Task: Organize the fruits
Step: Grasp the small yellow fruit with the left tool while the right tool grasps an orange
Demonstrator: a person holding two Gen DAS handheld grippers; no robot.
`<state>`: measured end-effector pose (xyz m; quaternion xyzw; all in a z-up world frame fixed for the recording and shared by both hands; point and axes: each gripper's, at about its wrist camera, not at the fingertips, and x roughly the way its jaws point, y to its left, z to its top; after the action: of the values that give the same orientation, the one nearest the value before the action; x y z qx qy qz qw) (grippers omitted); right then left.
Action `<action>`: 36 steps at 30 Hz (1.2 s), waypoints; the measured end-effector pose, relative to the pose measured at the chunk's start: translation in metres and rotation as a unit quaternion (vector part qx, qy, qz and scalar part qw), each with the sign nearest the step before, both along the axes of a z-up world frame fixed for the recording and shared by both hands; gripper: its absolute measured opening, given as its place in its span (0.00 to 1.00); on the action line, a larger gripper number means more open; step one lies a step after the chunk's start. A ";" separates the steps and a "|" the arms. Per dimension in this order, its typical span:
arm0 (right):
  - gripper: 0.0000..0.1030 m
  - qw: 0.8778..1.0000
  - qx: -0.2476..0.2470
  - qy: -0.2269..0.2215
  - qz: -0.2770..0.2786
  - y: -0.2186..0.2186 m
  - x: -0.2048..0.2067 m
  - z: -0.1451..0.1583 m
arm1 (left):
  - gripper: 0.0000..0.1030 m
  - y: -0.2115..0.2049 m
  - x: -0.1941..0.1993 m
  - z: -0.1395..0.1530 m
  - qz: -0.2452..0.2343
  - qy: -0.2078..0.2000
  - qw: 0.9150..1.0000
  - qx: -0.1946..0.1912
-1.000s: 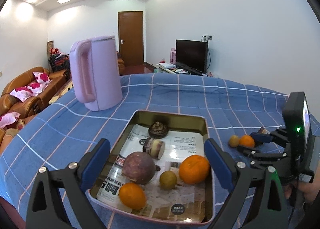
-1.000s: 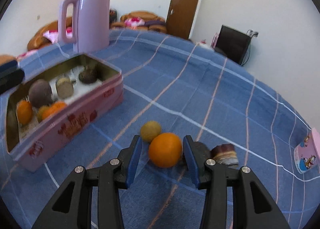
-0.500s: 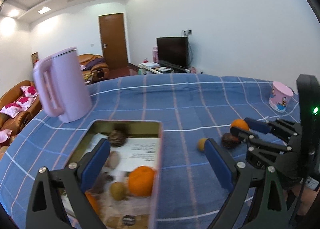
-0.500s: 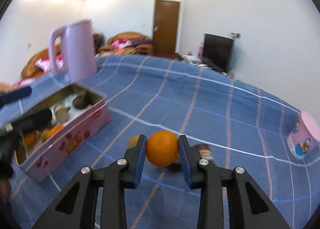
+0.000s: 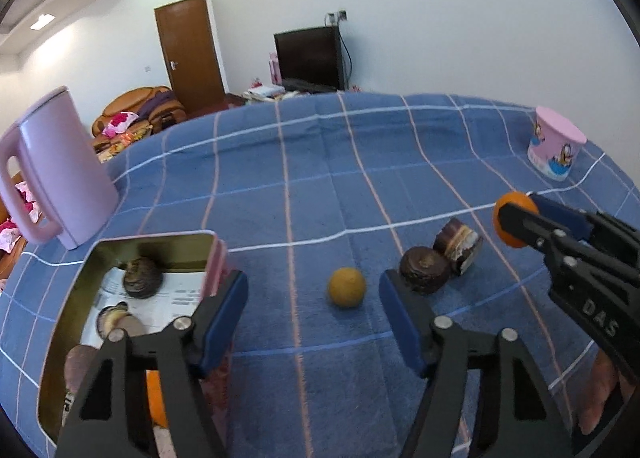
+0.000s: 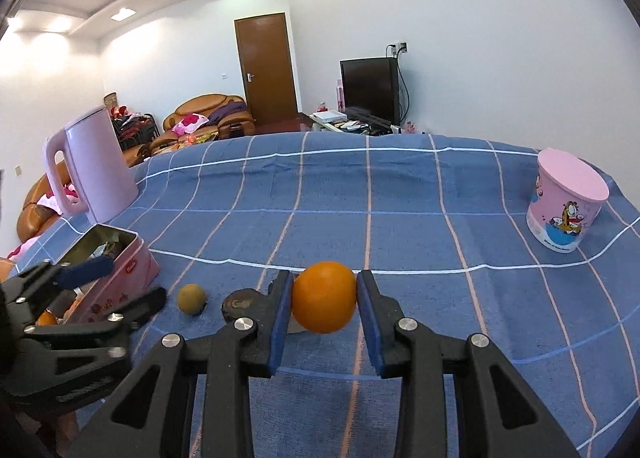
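My right gripper [image 6: 324,298] is shut on an orange [image 6: 324,297] and holds it above the blue cloth; it also shows in the left wrist view [image 5: 516,217]. My left gripper [image 5: 313,306] is open, its fingers either side of a small yellow-brown fruit [image 5: 347,286] on the cloth, also seen in the right wrist view [image 6: 191,298]. A dark round fruit [image 5: 425,274] and a cut dark fruit [image 5: 458,245] lie just right of it. The pink tin [image 5: 216,258] at left holds several fruits on newspaper.
A pink kettle [image 5: 56,169] stands at the back left of the blue checked tablecloth [image 5: 320,177]. A pink cartoon cup [image 6: 566,205] stands at the right. A sofa, door and TV are behind the table.
My right gripper has closed on the orange and lifted it off the cloth. My left gripper has swung right from over the tin to around the small yellow-brown fruit.
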<state>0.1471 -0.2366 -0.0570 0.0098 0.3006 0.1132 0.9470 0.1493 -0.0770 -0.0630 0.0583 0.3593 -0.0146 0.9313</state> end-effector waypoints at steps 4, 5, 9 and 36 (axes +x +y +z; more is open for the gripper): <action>0.33 1.000 0.004 -0.002 0.002 0.000 0.000 -0.001 | 0.65 -0.006 0.013 -0.012 -0.012 0.031 0.999 -0.002; 0.33 1.000 0.005 -0.002 0.003 -0.001 0.000 -0.001 | 0.63 -0.008 0.017 -0.016 -0.019 0.044 0.999 -0.004; 0.33 1.000 0.003 -0.002 0.004 0.001 0.000 -0.002 | 0.48 -0.012 0.027 -0.027 -0.027 0.070 0.997 -0.006; 0.33 0.999 0.003 -0.040 0.009 0.002 -0.017 0.005 | 0.26 0.009 0.002 -0.009 -0.030 0.003 0.997 -0.071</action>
<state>0.1305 -0.2345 -0.0519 0.0053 0.2617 0.1229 0.9573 0.1518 -0.0684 -0.0719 0.0025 0.3578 -0.0682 0.9313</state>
